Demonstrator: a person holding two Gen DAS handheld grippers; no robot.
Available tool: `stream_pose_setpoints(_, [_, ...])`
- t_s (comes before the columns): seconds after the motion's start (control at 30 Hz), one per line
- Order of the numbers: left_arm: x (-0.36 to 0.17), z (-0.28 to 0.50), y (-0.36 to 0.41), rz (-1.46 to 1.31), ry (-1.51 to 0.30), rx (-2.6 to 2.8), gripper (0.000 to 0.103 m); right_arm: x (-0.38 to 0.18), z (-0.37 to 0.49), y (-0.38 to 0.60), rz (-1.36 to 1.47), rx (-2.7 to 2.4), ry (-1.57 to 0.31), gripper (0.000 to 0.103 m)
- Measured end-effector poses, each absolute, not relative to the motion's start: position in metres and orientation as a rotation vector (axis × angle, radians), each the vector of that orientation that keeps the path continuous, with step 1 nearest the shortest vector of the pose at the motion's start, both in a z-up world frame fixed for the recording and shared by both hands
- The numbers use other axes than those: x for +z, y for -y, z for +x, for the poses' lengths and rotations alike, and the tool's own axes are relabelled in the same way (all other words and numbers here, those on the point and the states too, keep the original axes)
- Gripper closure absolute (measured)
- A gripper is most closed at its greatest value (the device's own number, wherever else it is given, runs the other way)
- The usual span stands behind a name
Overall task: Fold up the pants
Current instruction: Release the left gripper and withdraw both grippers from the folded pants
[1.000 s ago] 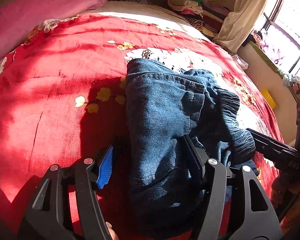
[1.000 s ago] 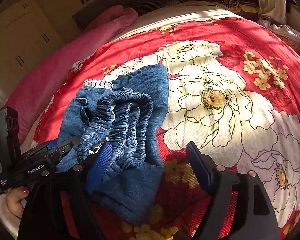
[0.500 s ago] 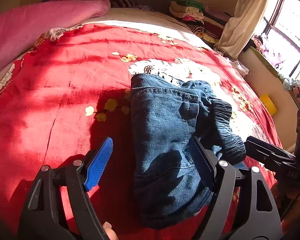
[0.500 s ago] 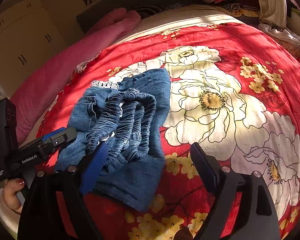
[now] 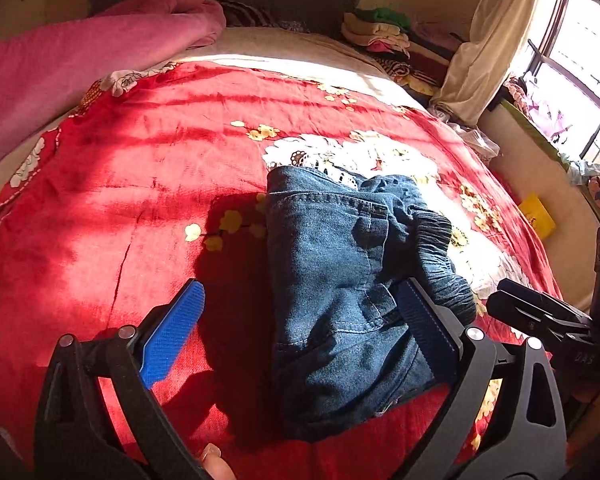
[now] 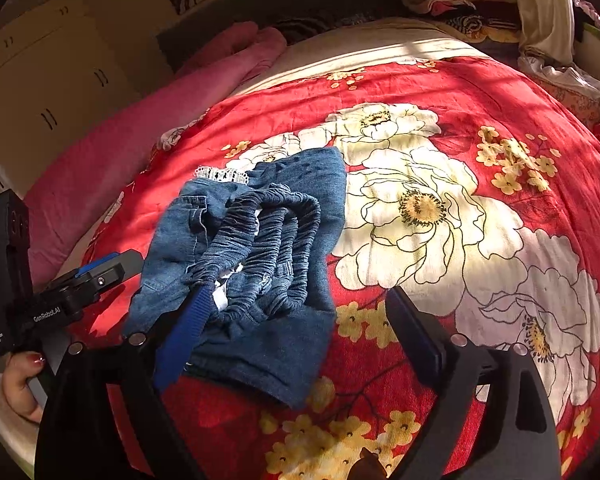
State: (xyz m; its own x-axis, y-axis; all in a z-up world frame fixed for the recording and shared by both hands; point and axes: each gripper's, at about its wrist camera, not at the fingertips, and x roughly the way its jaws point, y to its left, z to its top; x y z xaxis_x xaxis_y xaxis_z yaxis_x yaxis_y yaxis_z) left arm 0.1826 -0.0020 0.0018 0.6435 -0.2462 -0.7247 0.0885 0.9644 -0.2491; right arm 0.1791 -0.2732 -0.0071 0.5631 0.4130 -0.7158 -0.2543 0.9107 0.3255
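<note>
The pants lie as a folded denim bundle on the red floral bedspread. My left gripper is spread wide, holding nothing, above the bundle's near end. My right gripper gapes too, empty. The bunched elastic waistband sits loose; I judge a passing finger could snag it and spoil the fold.

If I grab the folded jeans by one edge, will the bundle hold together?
Probably not: the jeans are soft denim, loosely stacked, so the layers would likely sag open. The gathered waistband sits bunched on top and may slide off. Both grippers are open.
</note>
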Motion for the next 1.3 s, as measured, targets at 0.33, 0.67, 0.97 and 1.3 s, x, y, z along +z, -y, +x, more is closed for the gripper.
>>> stream_pose_setpoints(0.33, [0.014,0.172,0.0,-0.187,-0.829,-0.179,0.01,0.008,0.165,0.269,0.162,0.398,-0.845,0.009])
stream_pose_setpoints(0.67, [0.026,0.151,0.001,-0.167,-0.801,-0.176,0.01,0.024,0.145,0.27,0.125,0.387,-0.801,0.007])
stream_pose_setpoints(0.97, [0.033,0.117,0.004,-0.158,-0.777,-0.17,0.01,0.037,0.115,0.275,0.084,0.381,-0.753,0.006])
stream_pose_setpoints(1.3, [0.033,0.072,0.009,-0.132,-0.762,-0.164,0.01,0.043,0.077,0.276,0.069,0.39,-0.729,0.005])
